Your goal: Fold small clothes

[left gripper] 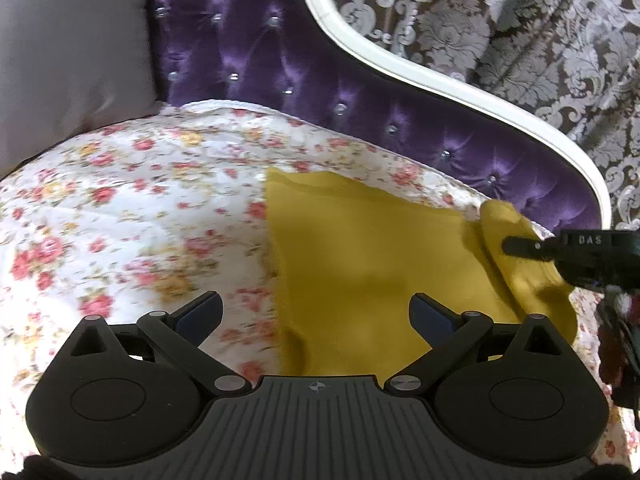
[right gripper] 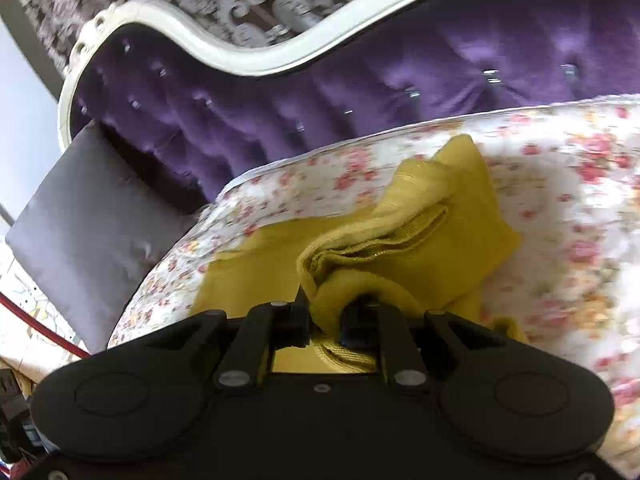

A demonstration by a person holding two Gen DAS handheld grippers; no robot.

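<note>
A mustard-yellow small garment [left gripper: 372,248] lies on a floral bedspread [left gripper: 120,216]. My left gripper [left gripper: 316,312] is open and empty, hovering over the garment's near left edge. My right gripper [right gripper: 326,316] is shut on a bunched fold of the yellow garment [right gripper: 420,224] and lifts it off the bed. In the left wrist view the right gripper [left gripper: 516,246] shows at the right, pinching the garment's far right corner.
A purple tufted headboard [left gripper: 280,60] with a white curved frame [left gripper: 400,64] stands behind the bed. A grey pillow [left gripper: 68,52] lies at the far left. Patterned curtains [left gripper: 520,20] hang behind. In the right wrist view the bed edge drops off at left.
</note>
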